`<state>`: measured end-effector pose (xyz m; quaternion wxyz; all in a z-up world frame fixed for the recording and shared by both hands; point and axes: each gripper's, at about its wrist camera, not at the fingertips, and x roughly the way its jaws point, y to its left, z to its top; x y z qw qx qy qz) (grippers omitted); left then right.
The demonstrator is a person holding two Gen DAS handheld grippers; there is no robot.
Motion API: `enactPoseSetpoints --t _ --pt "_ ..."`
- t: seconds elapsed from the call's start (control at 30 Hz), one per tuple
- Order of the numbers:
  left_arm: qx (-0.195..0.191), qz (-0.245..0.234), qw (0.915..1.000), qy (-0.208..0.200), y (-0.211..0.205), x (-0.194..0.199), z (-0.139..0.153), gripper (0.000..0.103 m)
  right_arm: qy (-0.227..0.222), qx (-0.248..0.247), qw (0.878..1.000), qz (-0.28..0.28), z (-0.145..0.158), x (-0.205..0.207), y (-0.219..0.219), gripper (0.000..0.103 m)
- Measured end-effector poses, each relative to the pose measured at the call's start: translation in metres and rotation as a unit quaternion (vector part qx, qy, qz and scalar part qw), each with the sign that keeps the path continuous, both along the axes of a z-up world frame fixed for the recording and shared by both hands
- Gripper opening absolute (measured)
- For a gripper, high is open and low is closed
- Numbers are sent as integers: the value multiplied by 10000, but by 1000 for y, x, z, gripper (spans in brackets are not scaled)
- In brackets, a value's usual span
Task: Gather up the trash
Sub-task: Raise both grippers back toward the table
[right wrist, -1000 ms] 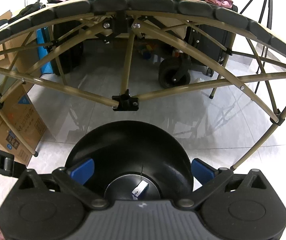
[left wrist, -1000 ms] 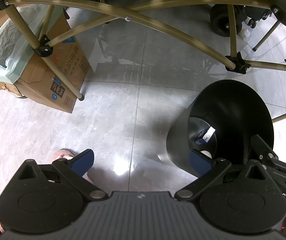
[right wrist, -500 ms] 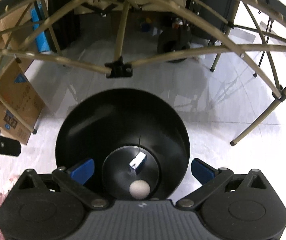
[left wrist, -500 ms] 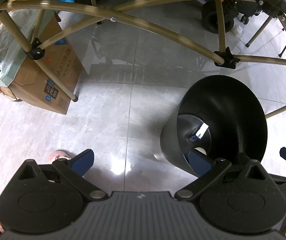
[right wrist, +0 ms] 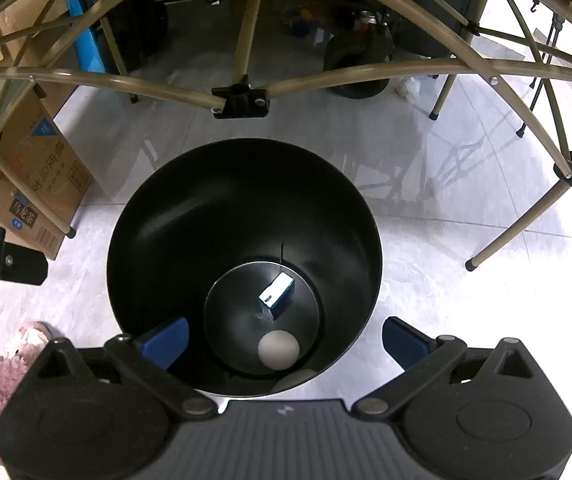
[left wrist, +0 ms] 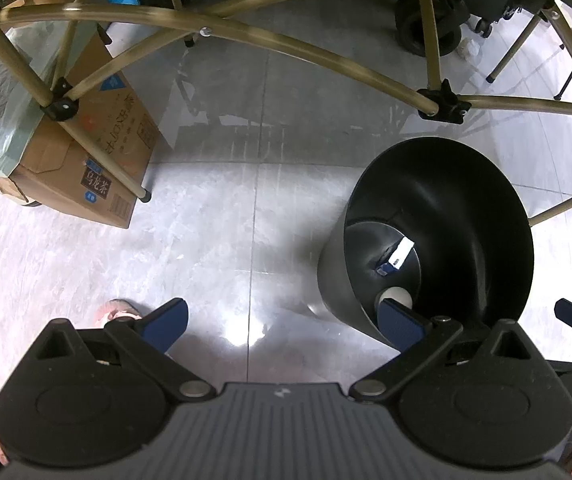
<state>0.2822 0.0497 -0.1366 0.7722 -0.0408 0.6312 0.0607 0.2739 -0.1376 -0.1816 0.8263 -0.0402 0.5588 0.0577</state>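
Since a second ago the right gripper has tipped down over the black bin, so its floor now shows a pale ball beside the small blue-and-white carton. Both lie directly below the right jaws, which are spread and empty. The left gripper, jaws also spread with nothing between them, hangs beside the bin. No loose trash shows on the floor nearby, though the far white scrap may count.
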Motion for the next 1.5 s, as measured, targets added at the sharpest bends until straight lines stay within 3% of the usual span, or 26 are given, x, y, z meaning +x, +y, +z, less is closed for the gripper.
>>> enactPoseSetpoints --t 0.3,0.67,1.03,1.5 --pt "13 -145 9991 -404 -9 -10 21 103 -139 144 9997 -161 14 -7 -19 103" --pt "219 -538 9869 -1505 -38 -33 86 103 -1133 601 9903 -532 82 -35 -69 103" --pt "240 -540 9691 -2394 -49 -19 141 103 -2525 797 9633 -436 158 -37 -80 103" --pt "412 373 9483 -3125 -12 40 173 103 -3510 1052 9303 -154 201 14 -46 103"
